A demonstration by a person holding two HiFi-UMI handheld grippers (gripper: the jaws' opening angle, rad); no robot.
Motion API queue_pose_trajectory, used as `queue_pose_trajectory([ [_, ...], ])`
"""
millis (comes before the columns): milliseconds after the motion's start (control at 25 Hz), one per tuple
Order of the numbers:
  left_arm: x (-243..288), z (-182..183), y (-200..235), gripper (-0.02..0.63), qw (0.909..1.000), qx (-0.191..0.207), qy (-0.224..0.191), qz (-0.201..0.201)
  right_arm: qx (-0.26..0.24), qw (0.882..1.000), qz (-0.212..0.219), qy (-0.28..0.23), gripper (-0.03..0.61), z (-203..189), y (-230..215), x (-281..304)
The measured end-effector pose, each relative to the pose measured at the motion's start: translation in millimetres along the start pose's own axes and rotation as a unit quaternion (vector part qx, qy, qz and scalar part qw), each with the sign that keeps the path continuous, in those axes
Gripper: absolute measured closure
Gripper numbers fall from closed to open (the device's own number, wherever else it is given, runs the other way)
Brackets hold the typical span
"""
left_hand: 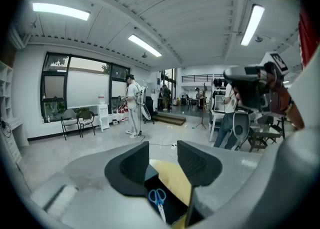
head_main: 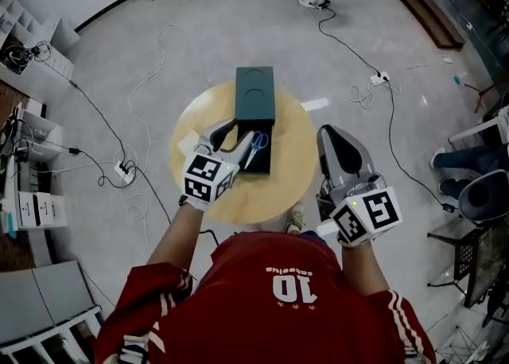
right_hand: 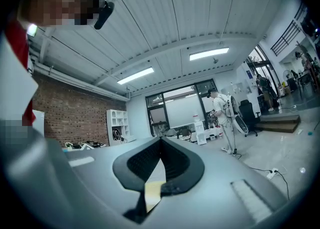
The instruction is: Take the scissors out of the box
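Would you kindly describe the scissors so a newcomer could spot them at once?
On the grey floor stands a round wooden table with a dark green box on it. The scissors lie in the box's open black tray, alone in having blue handles.

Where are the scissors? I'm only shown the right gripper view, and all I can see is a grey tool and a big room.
Observer: They're in the head view. The scissors lie in the open box on a round table.
Operator: Is anything holding them?
Observer: No. The left tool is near the box with its jaws apart and nothing between them. The scissors lie lower down, untouched.
Operator: What do they look like?
Observer: Blue handles and pale blades, with the handles at the end farther from the person.
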State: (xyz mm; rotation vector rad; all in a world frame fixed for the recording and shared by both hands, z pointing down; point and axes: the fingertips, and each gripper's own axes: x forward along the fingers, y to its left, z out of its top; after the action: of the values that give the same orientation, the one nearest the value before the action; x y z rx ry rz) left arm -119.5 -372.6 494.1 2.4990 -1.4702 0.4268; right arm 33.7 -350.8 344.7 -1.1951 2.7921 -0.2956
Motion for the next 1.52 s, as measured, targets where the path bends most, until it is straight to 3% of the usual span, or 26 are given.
queue_pose_trajectory([
  [400, 74.5, -115.3, 4.1, 0.440, 0.9893, -0.049, 0.136, 0.017, 0.011, 1.000, 0.001, 0.024, 0.578, -15.5, -37.9, 2.9],
  [600, 110.1, -173.5, 9.2, 0.440, 0.9748, -0.054, 0.214, 0.030, 0.012, 0.999, 0.019, 0.045, 0.578, -25.2, -52.4, 7.4],
  [760, 130.1, -205.4, 11.7, 0.440, 0.9665, -0.081, 0.240, 0.037, 0.023, 0.998, 0.030, 0.059, 0.578, -32.8, -71.1, 8.3],
  [1200, 163.3, -259.6, 22.2, 0.440, 0.9393, -0.095, 0.324, 0.061, 0.029, 0.993, 0.073, 0.090, 0.578, -52.8, -110.7, 16.4],
  [1320, 168.1, -258.1, 36.8, 0.440, 0.9341, -0.067, 0.340, 0.084, 0.033, 0.991, 0.083, 0.097, 0.578, -56.9, -116.5, 19.1],
  [1520, 173.2, -277.3, 38.6, 0.443, 0.9207, -0.061, 0.377, 0.080, 0.038, 0.990, 0.088, 0.105, 0.578, -64.3, -128.9, 17.8],
])
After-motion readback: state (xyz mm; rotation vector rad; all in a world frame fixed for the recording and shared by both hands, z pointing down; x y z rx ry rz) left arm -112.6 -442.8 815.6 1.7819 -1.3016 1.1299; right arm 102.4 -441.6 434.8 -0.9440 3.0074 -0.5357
